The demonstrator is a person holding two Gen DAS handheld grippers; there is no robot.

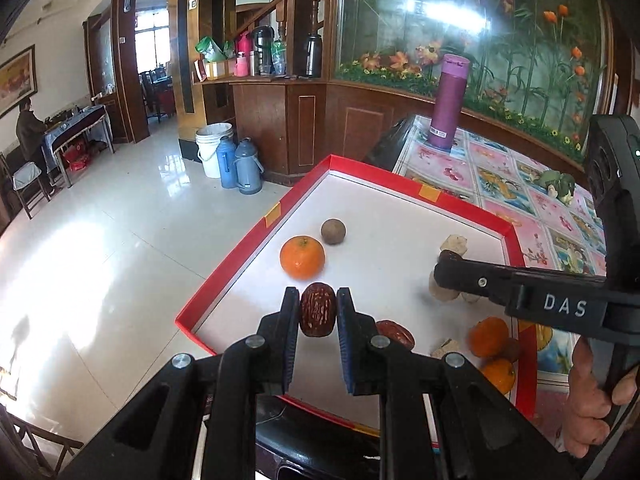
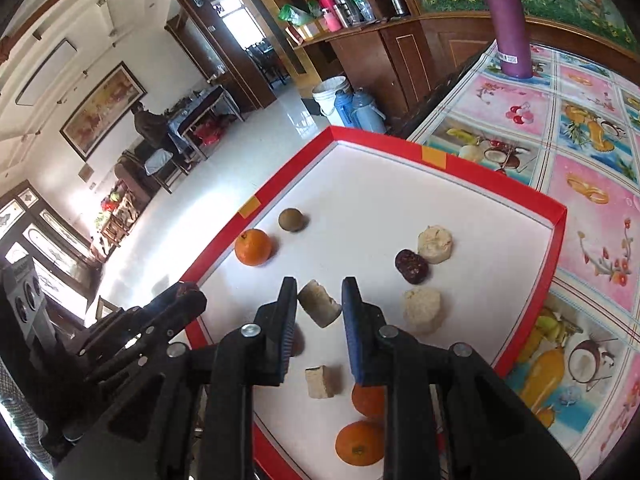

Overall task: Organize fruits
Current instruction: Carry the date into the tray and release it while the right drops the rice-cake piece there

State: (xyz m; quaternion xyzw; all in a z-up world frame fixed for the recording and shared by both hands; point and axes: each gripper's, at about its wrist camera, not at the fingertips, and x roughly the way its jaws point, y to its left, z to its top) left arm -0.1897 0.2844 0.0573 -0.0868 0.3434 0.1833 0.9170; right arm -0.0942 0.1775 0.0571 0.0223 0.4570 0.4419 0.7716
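Note:
My left gripper (image 1: 318, 297) is shut on a wrinkled red date (image 1: 318, 315) above the near left part of the red-rimmed white tray (image 1: 256, 236). Beyond it in the tray lie an orange (image 1: 302, 257) and a round brown fruit (image 1: 333, 231). In the right wrist view my right gripper (image 2: 320, 286) is shut on a beige cylindrical chunk (image 2: 320, 304) over the tray (image 2: 556, 216). Near it lie a second red date (image 2: 412, 266), two pale chunks (image 2: 435, 244) (image 2: 423, 310), a beige cube (image 2: 322, 382) and two oranges (image 2: 360, 442) (image 2: 368, 400).
The tray sits at the edge of a table with a fruit-patterned cloth (image 2: 592, 152). A tall purple flask (image 1: 448, 100) stands at the far end of the table. A hand (image 1: 592, 396) holds the right gripper's handle. The tiled floor (image 1: 120, 260) drops away on the left.

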